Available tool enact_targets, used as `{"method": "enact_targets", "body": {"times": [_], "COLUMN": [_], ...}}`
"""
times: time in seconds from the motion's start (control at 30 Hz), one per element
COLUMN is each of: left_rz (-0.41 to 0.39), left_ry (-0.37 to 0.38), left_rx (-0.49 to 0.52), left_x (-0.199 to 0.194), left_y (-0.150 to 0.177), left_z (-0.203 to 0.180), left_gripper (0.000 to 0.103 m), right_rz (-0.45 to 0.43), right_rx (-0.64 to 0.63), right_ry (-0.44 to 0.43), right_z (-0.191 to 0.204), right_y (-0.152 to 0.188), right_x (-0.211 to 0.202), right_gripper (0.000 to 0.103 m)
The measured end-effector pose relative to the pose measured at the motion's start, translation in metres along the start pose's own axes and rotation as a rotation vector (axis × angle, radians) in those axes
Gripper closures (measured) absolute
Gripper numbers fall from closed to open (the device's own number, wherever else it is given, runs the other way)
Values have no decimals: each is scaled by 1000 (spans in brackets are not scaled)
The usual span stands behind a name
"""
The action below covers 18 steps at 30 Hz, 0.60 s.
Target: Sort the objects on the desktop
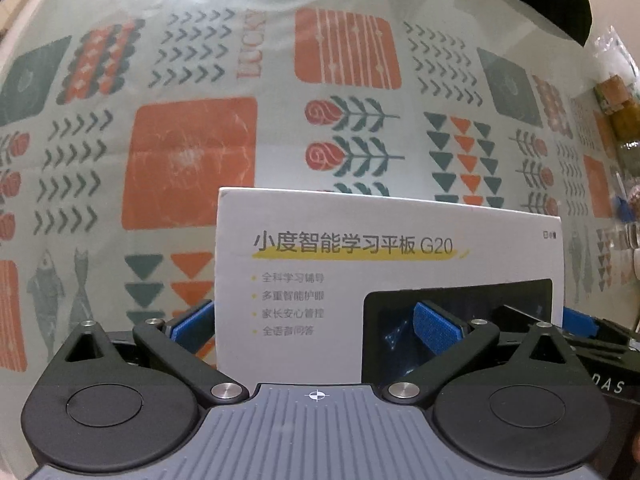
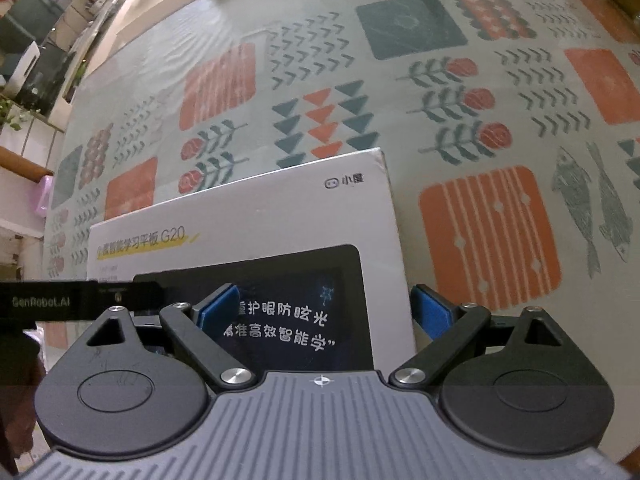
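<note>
Left claw (image 1: 314,322): blue pads spread wide, one off the left edge of the white box (image 1: 384,276), the other over its printed top. Contact not clear. Right claw (image 2: 326,308): pads also apart, straddling the box's (image 2: 256,232) right edge, one pad over the dark screen print, the other out beside it. Box lies flat on the patterned tablecloth (image 1: 192,160), near edge, between both claws. Packets (image 1: 618,108) far right, well apart.
</note>
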<state>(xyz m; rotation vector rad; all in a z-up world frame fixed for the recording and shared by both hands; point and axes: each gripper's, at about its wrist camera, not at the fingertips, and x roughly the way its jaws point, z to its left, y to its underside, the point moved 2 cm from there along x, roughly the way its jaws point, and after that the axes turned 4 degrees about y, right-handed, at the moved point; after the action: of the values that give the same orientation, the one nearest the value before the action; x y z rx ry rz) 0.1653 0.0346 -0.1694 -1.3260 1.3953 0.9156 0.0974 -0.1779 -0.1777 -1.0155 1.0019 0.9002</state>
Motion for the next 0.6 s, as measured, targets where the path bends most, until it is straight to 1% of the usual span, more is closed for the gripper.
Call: {"method": "enact_targets", "body": {"times": [0.23, 0.3, 0.37, 0.47, 0.57, 0.6], "left_rz": [-66, -58, -76, -104, -129, -133], "left_ry": [-18, -27, -19, -27, -54, -63], "left_rx": [31, 25, 12, -6, 3, 7], "left_x": [-6, -12, -25, -45, -57, -61], "left_y": [12, 17, 24, 35, 43, 45], "left_z": [-4, -7, -8, -11, -16, -18], "left_gripper": [0, 0, 0, 0, 0, 0], "right_rz": [-22, -34, -54, -146, -173, -184], "right_rx": [-72, -95, -139, -184, -201, -205], "right_ry": [-31, -30, -21, 1, 13, 31], "right_z": [-2, -2, 1, 5, 9, 11], "right_y": [3, 5, 6, 8, 10, 12], "right_x": [-3, -8, -15, -38, -55, -59], "right_gripper": [0, 0, 0, 0, 0, 0]}}
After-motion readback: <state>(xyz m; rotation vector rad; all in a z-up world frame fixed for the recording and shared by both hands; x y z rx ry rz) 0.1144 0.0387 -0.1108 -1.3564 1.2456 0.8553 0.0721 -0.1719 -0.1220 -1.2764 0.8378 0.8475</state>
